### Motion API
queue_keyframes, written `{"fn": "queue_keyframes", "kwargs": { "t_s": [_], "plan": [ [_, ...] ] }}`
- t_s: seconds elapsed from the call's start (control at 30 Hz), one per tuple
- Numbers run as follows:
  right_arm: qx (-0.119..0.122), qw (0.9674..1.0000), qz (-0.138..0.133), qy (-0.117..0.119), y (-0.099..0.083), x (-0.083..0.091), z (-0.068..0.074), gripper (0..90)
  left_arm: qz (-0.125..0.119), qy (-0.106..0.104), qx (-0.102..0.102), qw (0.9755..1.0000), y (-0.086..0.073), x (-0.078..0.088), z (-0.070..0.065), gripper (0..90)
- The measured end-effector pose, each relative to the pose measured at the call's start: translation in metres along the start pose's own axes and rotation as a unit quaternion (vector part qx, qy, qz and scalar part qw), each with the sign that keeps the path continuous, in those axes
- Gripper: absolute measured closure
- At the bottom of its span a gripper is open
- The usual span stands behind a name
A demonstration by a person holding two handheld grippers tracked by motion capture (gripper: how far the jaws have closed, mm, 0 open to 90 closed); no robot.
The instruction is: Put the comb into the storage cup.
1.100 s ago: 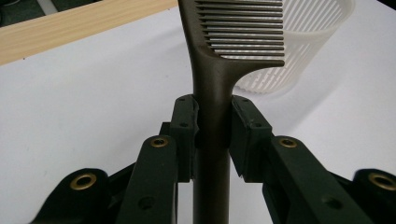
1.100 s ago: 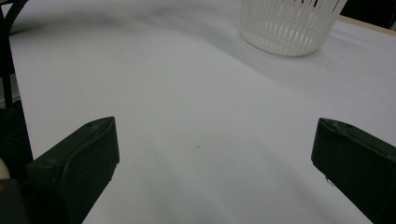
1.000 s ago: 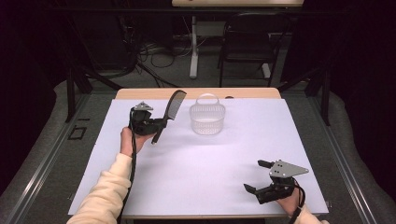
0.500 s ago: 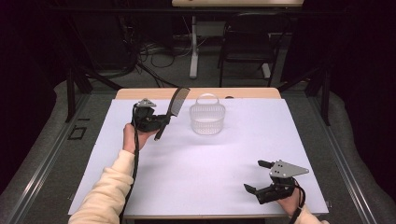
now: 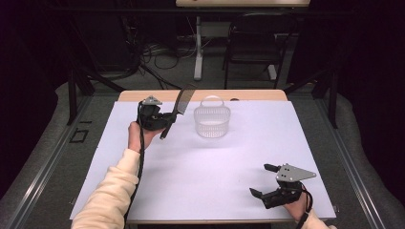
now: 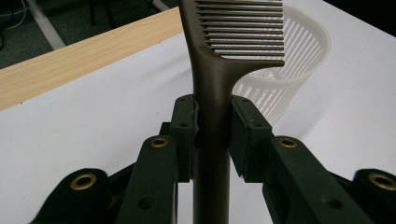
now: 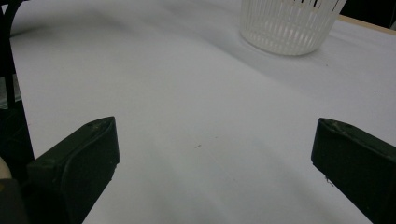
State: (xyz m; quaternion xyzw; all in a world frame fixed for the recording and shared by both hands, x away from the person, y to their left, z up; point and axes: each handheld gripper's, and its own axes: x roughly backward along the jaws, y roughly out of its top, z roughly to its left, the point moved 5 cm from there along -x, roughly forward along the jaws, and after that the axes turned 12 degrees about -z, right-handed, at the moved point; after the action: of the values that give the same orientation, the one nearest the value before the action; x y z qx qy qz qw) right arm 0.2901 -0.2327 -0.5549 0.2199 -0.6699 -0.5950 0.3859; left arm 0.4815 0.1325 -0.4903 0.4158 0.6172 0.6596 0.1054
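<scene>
Comb [image 6: 212,93] pinched by its handle in left tool [image 5: 168,120], teeth up beside white basket [image 5: 212,123] above table [image 5: 200,181]; right tool [image 5: 267,180] spread, idle; could pivot and miss the rim.

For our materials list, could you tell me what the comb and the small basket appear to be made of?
Comb: likely moulded plastic, dark brownish, with a fine-grained satin sheen and thin, even teeth. Basket: probably thin white, slightly translucent plastic, with slotted walls and a hoop handle.
</scene>
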Motion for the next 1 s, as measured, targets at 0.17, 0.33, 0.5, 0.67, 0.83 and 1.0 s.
{"fn": "queue_keyframes", "kwargs": {
  "t_s": [0.17,0.33,0.5,0.67,0.83,1.0],
  "plan": [
    [-0.001,1.0,0.001,0.001,0.0,0.0,0.0,0.7,-0.002,0.0,-0.001,1.0,0.004,-0.003,0.0,72.5],
    [-0.002,1.0,0.001,0.0,0.0,0.0,0.001,0.7,-0.007,0.001,-0.005,1.0,0.009,-0.006,-0.001,72.5],
    [-0.002,1.0,0.002,0.001,0.0,0.001,0.0,0.8,-0.006,0.001,-0.005,1.0,0.011,-0.012,-0.001,72.5],
    [-0.001,1.0,0.001,0.001,0.0,0.0,0.0,0.8,-0.008,0.002,-0.006,0.9999,0.015,-0.015,-0.002,72.5],
    [-0.002,1.0,0.002,0.002,0.0,0.0,0.0,0.8,-0.009,0.004,-0.01,0.9999,0.019,-0.018,-0.001,72.5],
    [-0.001,1.0,0.002,0.002,0.0,0.001,0.0,0.8,-0.008,0.002,-0.01,0.9999,0.021,-0.022,-0.002,72.5]
  ]
}}
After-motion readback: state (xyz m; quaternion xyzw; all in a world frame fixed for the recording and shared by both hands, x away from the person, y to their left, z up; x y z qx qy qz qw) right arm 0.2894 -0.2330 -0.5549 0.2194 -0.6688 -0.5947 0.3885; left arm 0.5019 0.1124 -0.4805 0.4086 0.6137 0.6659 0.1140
